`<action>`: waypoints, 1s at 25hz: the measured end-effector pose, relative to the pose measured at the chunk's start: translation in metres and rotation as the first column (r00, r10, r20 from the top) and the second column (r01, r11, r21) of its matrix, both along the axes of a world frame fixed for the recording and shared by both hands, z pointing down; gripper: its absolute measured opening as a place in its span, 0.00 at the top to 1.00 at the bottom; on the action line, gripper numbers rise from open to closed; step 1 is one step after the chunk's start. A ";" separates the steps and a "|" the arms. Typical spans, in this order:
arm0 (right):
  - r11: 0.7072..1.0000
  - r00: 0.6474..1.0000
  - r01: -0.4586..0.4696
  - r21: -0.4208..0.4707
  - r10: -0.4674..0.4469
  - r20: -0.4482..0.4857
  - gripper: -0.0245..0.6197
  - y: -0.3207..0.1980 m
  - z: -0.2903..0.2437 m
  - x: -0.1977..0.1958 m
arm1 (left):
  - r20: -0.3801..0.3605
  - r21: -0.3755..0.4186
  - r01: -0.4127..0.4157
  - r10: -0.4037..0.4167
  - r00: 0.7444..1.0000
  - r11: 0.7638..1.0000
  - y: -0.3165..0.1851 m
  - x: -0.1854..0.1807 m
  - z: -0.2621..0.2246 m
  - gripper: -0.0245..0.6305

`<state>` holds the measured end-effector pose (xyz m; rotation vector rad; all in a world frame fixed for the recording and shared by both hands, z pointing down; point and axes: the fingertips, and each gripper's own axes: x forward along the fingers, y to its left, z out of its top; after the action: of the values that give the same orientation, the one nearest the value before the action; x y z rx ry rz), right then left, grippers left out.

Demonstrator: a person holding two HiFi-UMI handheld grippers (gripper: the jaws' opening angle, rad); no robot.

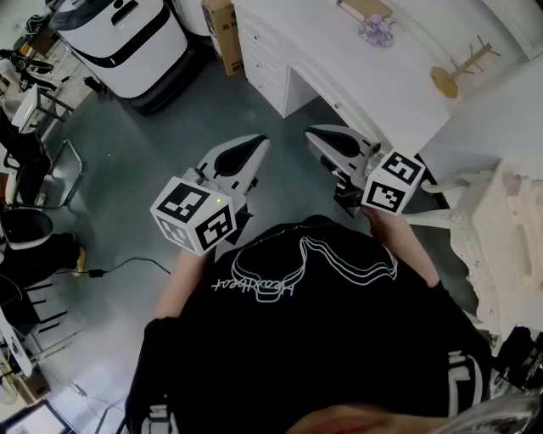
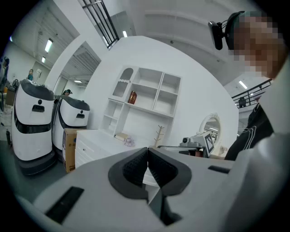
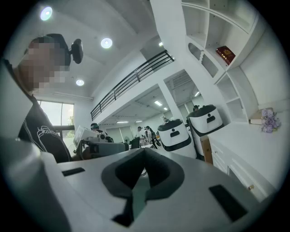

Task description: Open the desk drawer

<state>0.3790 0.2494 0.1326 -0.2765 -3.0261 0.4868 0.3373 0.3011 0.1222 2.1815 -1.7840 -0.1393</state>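
Most of both hands is hidden in the head view: the marker cubes and the black shirt cover them, and only a strip of forearm shows on each side.

The left gripper, centre-left, and the right gripper, just right of centre, are held out side by side, near each other but apart, roughly level, tips toward the top of the frame. In each gripper's own view the dark pads meet at the tip with nothing between them — both tools are closed and empty.

Below them is bare grey floor, with a thin cable trailing at lower left. Beyond the tips, top centre, stands the white desk; its drawers are stacked at its left end, well clear of either tool. The fronts look flush, but the handles are too small to make out there. The desk's far side is cut off by the frame.

On top are pale flowers and a wooden stand. A cardboard box sits left of the drawers, with white robots at upper left.
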 end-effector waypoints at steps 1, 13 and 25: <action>1.000 1.000 -0.001 0.002 0.001 0.001 0.95 0.000 0.000 0.000 | 0.001 -0.001 0.003 -0.003 1.000 1.000 0.000 -0.001 0.001 0.96; 1.000 1.000 0.005 0.000 -0.005 -0.013 0.95 -0.008 0.012 -0.013 | -0.005 -0.019 0.024 -0.024 1.000 1.000 -0.007 -0.017 0.012 0.96; 0.999 1.000 0.024 -0.041 -0.025 -0.015 0.95 -0.071 0.034 -0.084 | -0.023 -0.045 0.035 -0.036 0.999 0.998 -0.069 -0.079 0.033 0.96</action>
<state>0.2949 0.1783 0.1667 -0.3102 -2.9964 0.5468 0.2588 0.2322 0.1550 2.1093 -1.7967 -0.1319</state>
